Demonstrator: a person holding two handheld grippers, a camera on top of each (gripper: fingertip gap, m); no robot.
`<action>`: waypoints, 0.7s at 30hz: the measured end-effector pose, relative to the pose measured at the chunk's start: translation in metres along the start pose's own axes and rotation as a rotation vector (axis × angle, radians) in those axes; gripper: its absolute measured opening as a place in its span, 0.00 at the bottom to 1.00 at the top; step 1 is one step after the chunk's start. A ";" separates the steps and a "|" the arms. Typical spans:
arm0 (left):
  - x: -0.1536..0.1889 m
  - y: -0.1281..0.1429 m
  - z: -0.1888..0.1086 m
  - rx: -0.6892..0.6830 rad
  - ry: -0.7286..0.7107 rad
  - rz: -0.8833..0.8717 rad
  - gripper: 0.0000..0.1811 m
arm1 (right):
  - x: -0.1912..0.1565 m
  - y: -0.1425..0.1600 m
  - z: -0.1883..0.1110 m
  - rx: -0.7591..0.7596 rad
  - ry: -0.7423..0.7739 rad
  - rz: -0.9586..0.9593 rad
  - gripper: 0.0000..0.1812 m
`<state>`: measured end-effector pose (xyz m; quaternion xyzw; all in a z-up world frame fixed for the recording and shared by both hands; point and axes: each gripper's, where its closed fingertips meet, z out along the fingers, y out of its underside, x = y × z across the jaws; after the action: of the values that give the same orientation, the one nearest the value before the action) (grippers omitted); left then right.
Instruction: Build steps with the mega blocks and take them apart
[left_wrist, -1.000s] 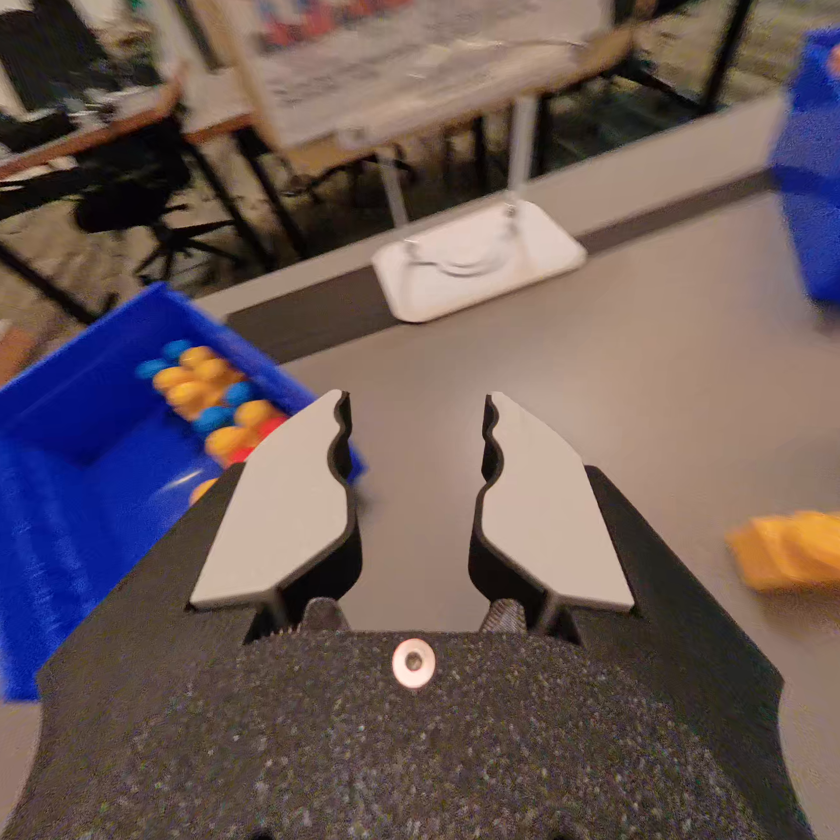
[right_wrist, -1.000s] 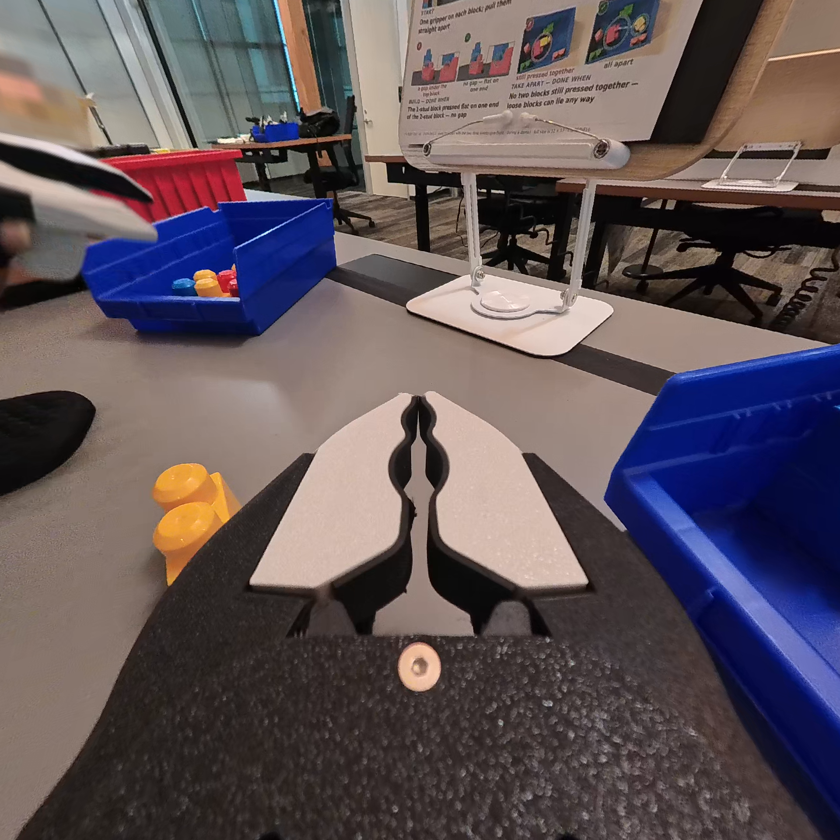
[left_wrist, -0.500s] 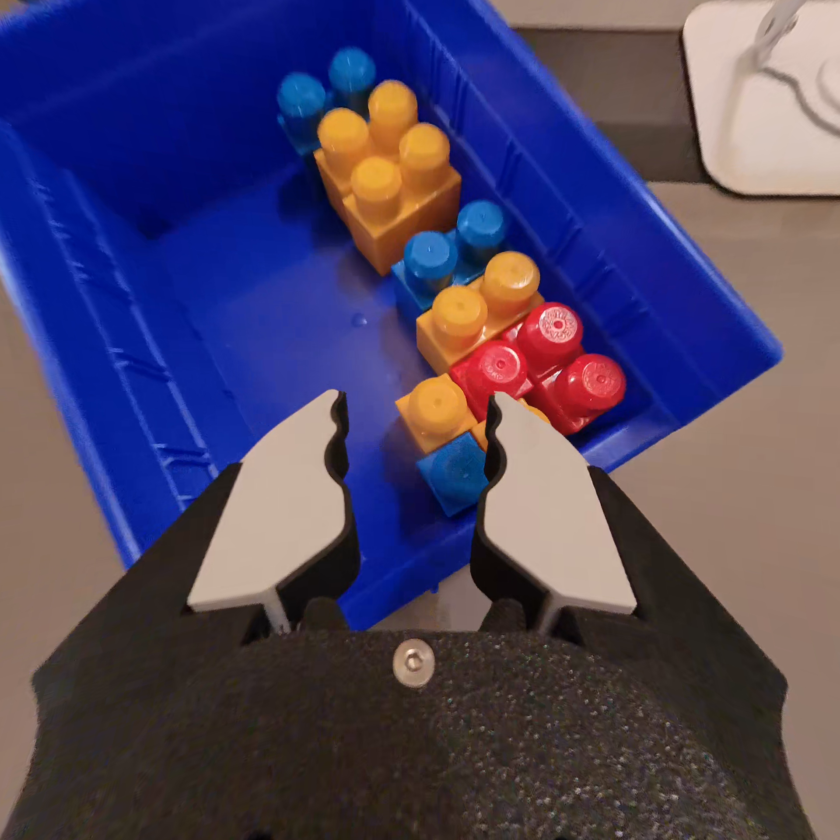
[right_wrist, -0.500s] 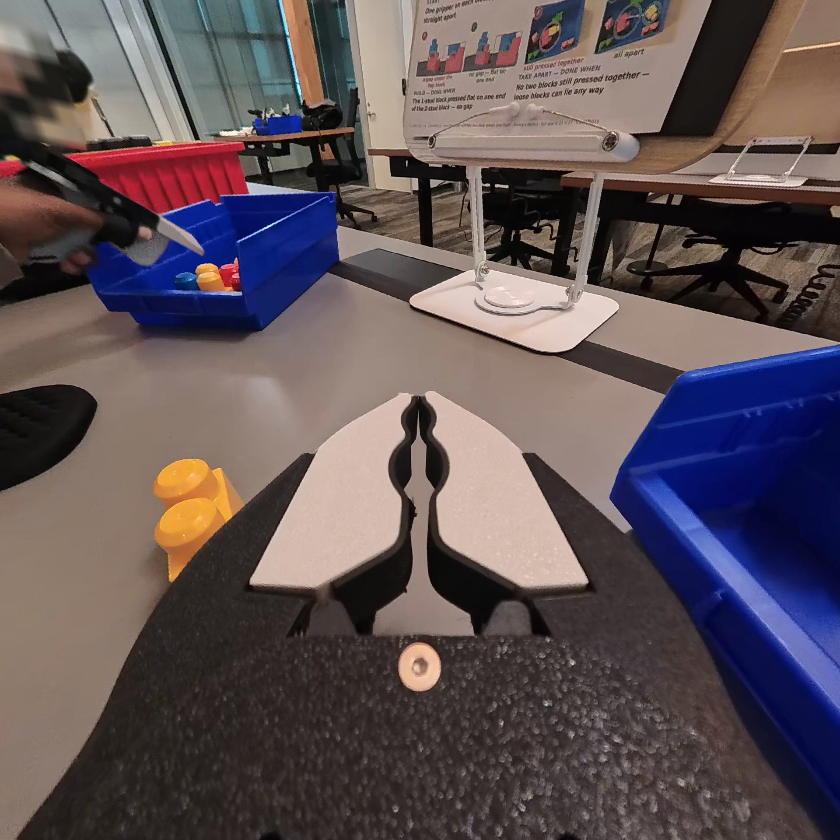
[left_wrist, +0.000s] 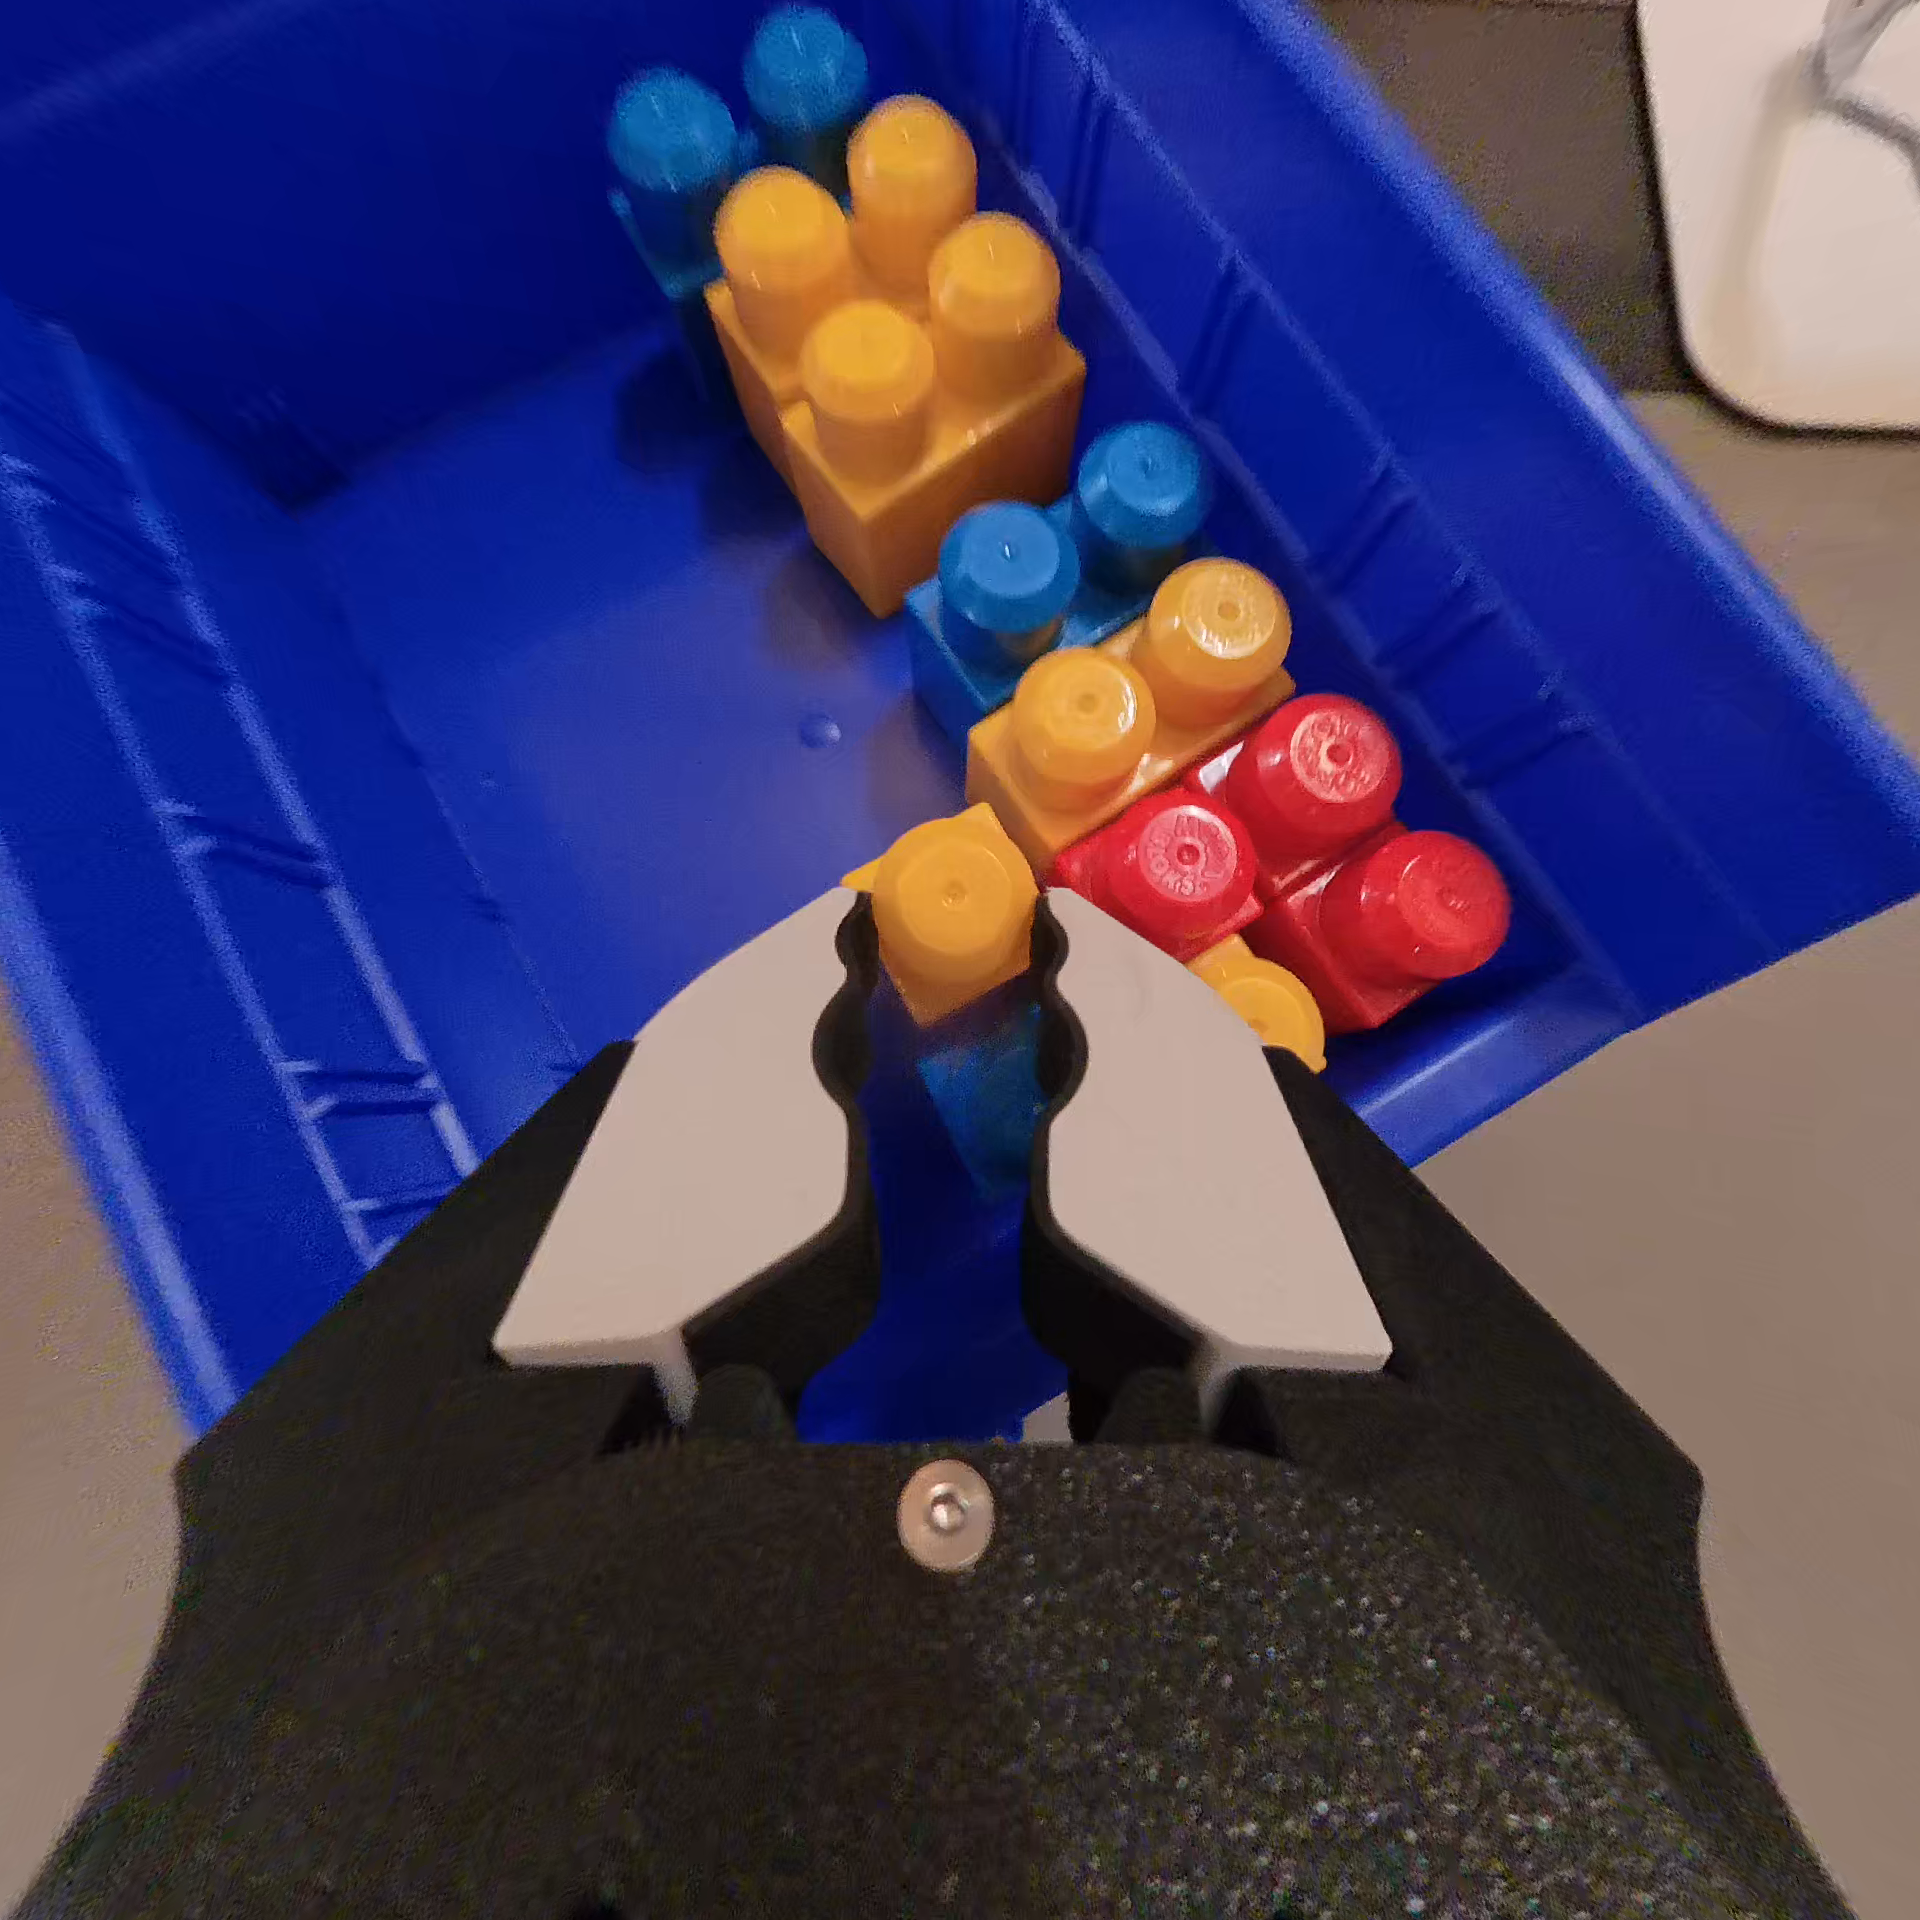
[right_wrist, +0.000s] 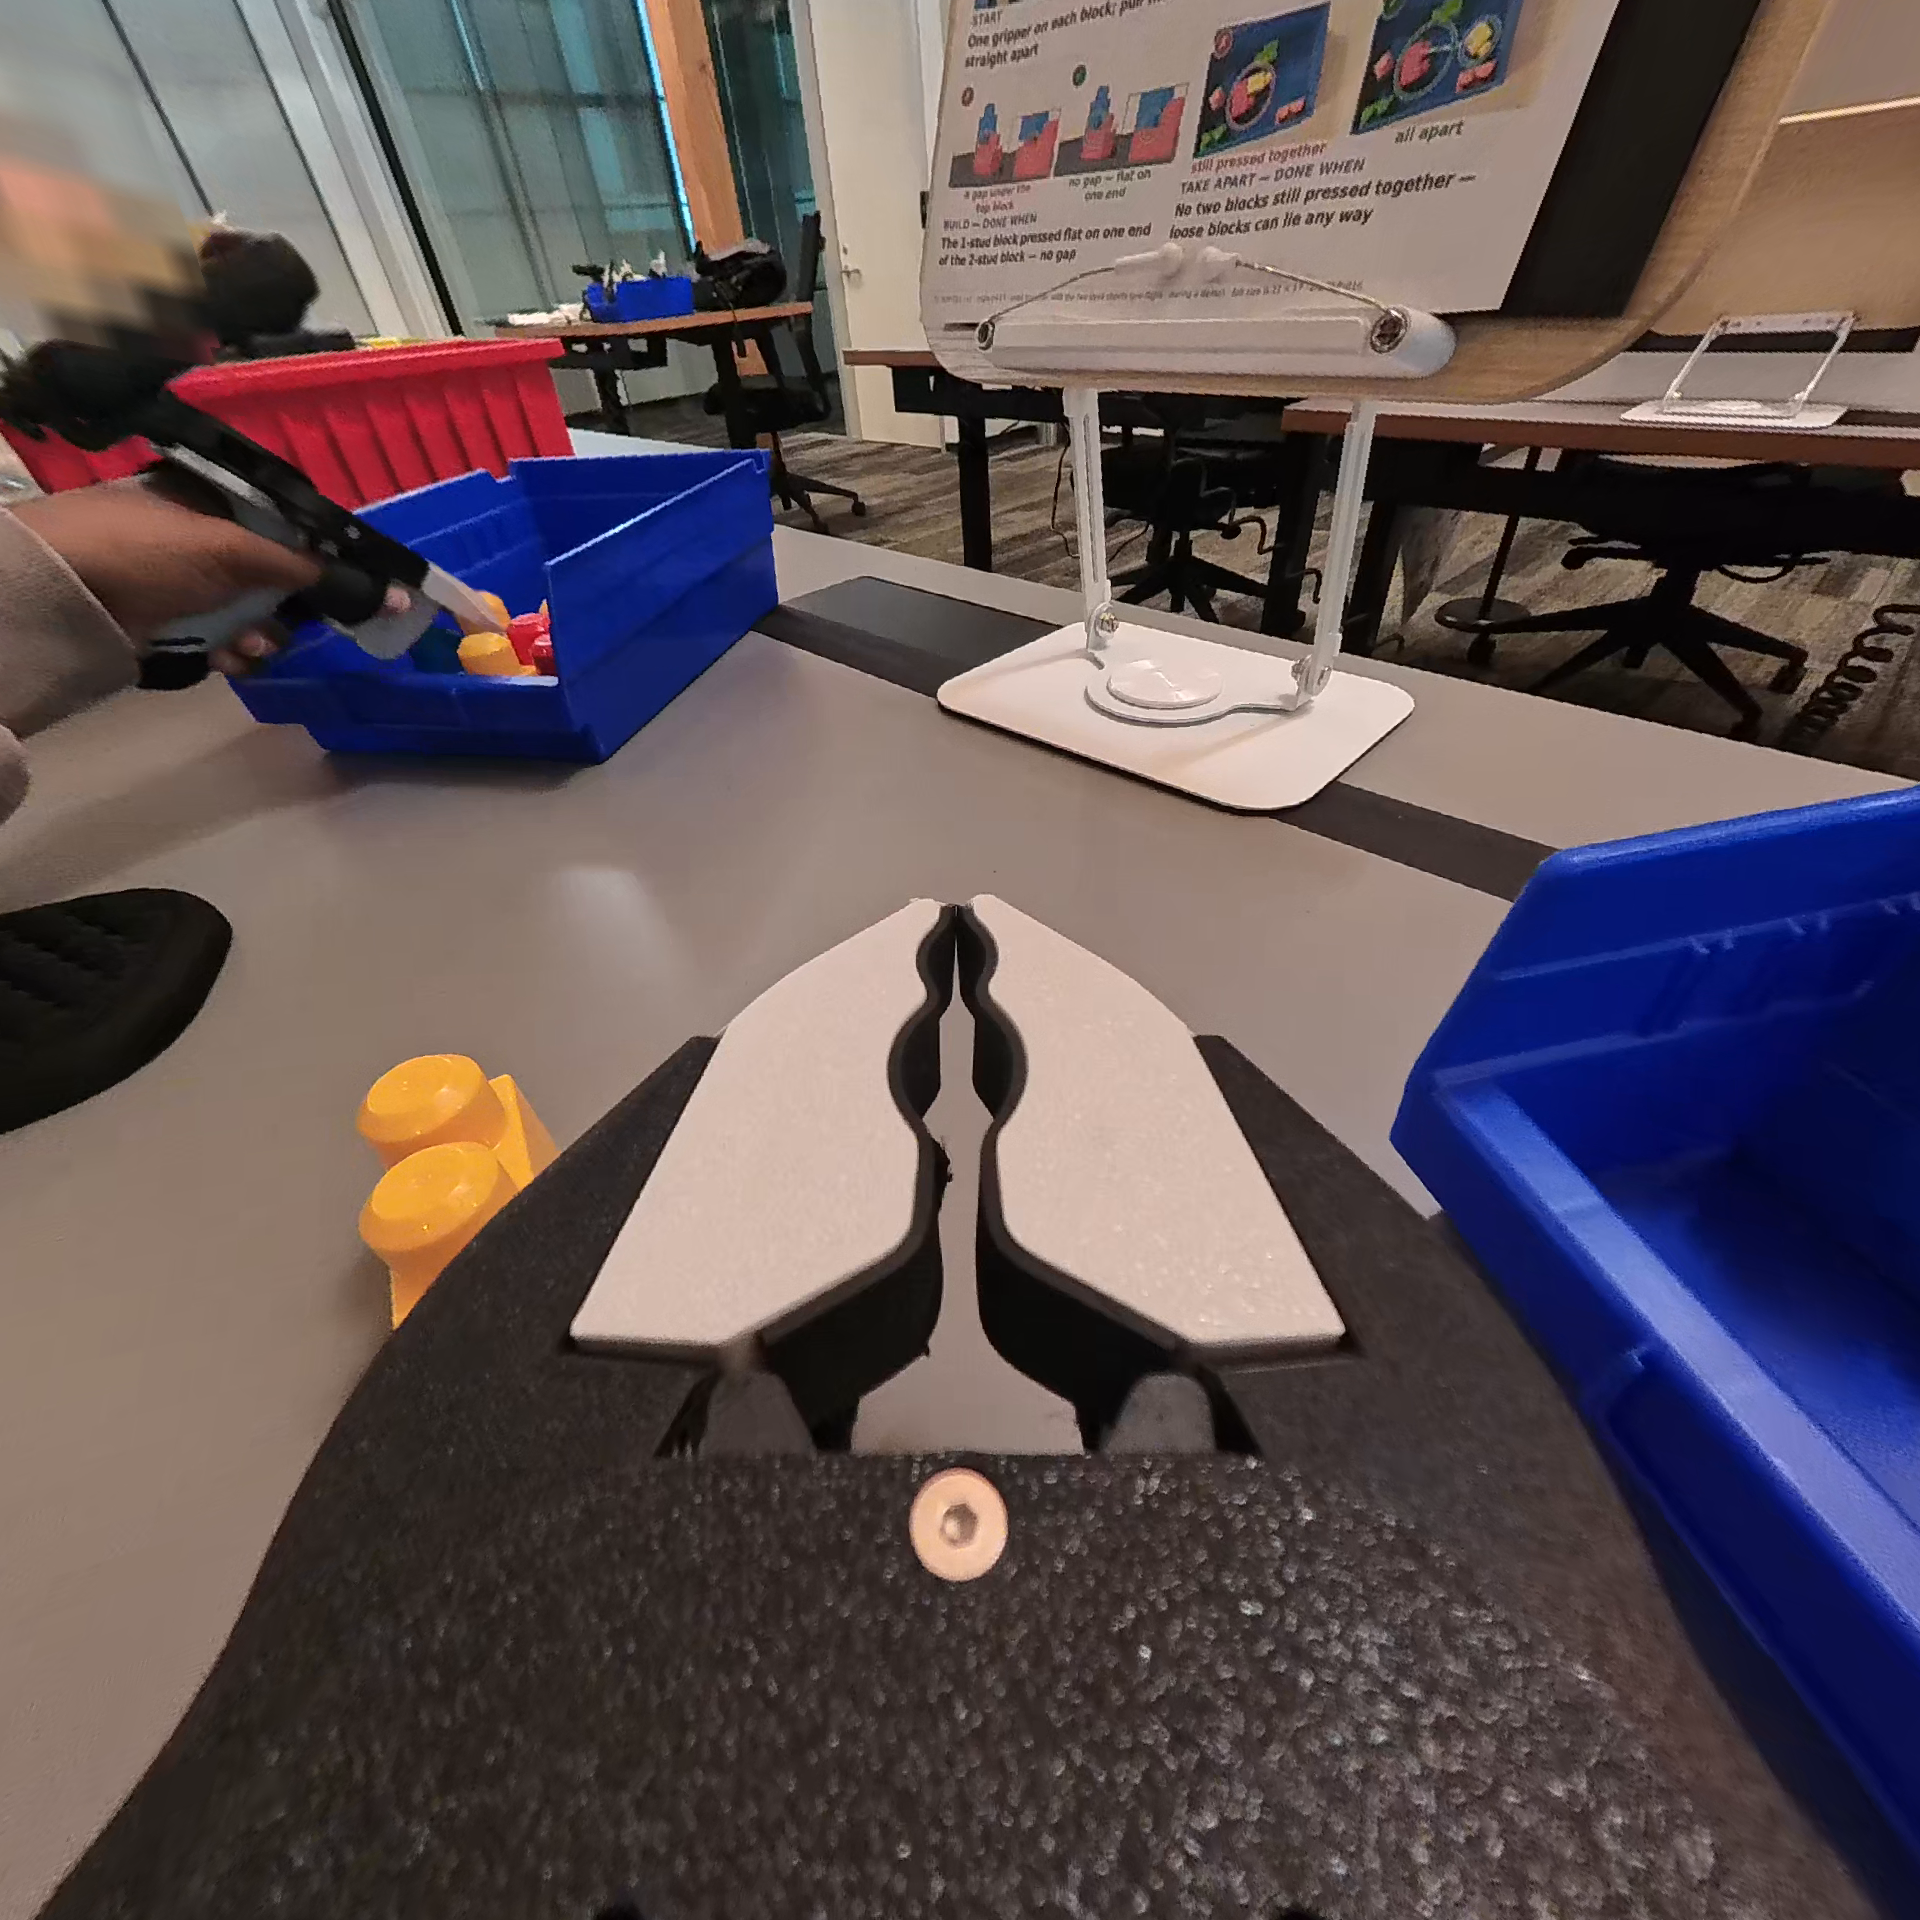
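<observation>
**Left fingers clamped on a one-stud yellow block in the far bin**

I see the grey table (right_wrist: 644, 935) spread under everything, the largest surface in my view. On its far left sits the blue bin (left_wrist: 1351, 343) that carries the loose mega blocks; a second blue bin (right_wrist: 1683, 1195) stands near on the right, just beside my right gripper (right_wrist: 956, 914). Behind the far bin is a red bin (right_wrist: 416, 416), and at the far middle a white stand (right_wrist: 1174, 717) holds up an instruction sheet (right_wrist: 1247, 125).

Inside the far bin the blocks run in a row along its right wall: a four-stud yellow block (left_wrist: 914, 343) with a blue block (left_wrist: 727, 125) beyond it, then a two-stud blue block (left_wrist: 1049, 592), a two-stud yellow block (left_wrist: 1132, 707) and red blocks (left_wrist: 1320, 862) at the near end.

My left gripper (left_wrist: 951, 920) reaches down into that bin, its fingers narrowed onto the stud of a one-stud yellow block (left_wrist: 951, 914), which sits on a blue block (left_wrist: 982, 1091) at the near end of the row.

My right gripper hovers low over the table, fingertips pressed together on nothing. Just to its left, on the table, lies a two-stud yellow block (right_wrist: 447, 1164), partly hidden by the gripper body. A black pad (right_wrist: 94, 987) lies at the left edge.
</observation>
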<state>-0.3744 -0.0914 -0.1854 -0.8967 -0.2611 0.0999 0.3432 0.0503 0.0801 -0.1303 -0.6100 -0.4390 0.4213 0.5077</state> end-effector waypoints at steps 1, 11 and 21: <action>-0.002 -0.006 -0.006 0.034 -0.013 0.003 0.16 | 0.000 0.000 0.000 0.001 0.001 0.002 0.00; 0.114 -0.034 -0.126 0.293 0.259 0.236 0.16 | 0.000 0.003 0.001 -0.011 0.002 -0.004 0.00; 0.228 0.081 -0.106 0.054 0.443 0.414 0.16 | -0.001 0.008 0.003 -0.042 0.008 -0.029 0.00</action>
<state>-0.1116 -0.0794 -0.1609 -0.9214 0.0113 -0.0234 0.3877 0.0483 0.0787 -0.1385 -0.6157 -0.4547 0.4022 0.5024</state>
